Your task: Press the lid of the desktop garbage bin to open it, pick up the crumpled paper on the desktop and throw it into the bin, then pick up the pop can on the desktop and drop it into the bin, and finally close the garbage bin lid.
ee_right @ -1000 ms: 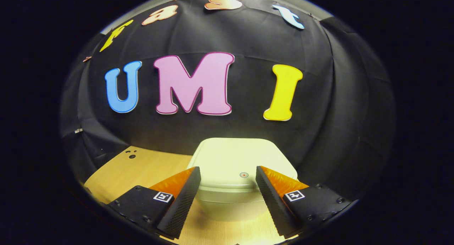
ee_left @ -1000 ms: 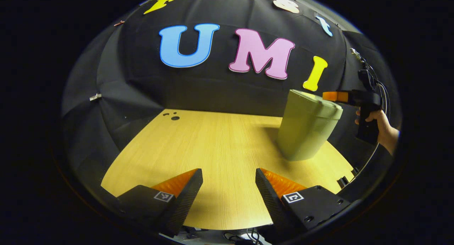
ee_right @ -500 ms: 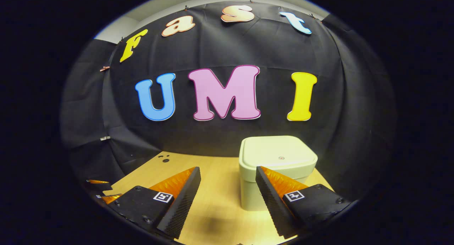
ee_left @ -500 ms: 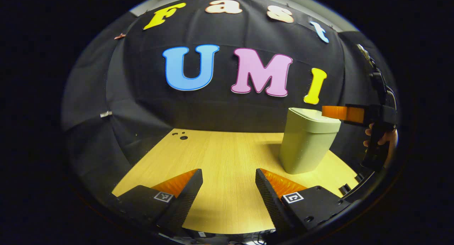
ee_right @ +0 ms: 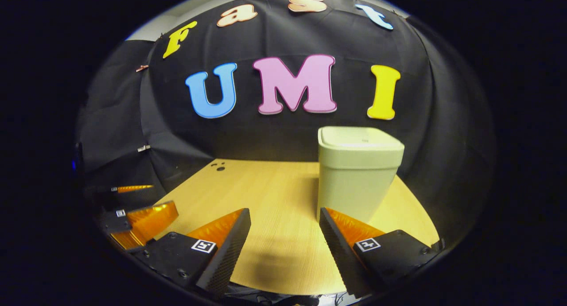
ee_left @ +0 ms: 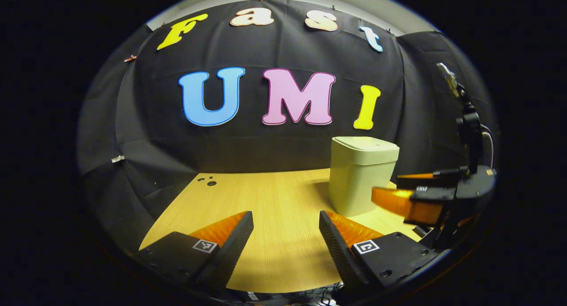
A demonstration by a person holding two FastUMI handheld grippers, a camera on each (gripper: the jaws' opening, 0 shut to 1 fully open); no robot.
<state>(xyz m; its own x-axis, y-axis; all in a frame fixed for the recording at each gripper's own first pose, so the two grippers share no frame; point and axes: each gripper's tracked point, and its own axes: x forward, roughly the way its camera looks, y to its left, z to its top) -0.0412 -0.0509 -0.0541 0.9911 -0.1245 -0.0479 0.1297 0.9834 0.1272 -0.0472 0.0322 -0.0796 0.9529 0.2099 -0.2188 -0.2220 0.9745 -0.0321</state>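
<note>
Your counter (ee_left: pixel 274 199) of pale wood runs back to the black cloth wall (ee_left: pixel 274 142), with a few small dark holes (ee_left: pixel 208 181) near its far left corner. The garbage bin (ee_right: pixel 356 177) stands upright toward the right rear of the counter, its lid (ee_right: pixel 359 140) down flat on top. Your left tool (ee_left: pixel 285 235) sits low over the near edge of the counter, level and pointing at the wall, its fingers spread wide with nothing between them; the bin is ahead and to its right. Your right tool (ee_right: pixel 283 233) is held the same way, low and level, fingers wide apart and holding nothing, with the bin just beyond its right finger. In the left gripper view your right tool lies at the right edge, beside the bin.
</note>
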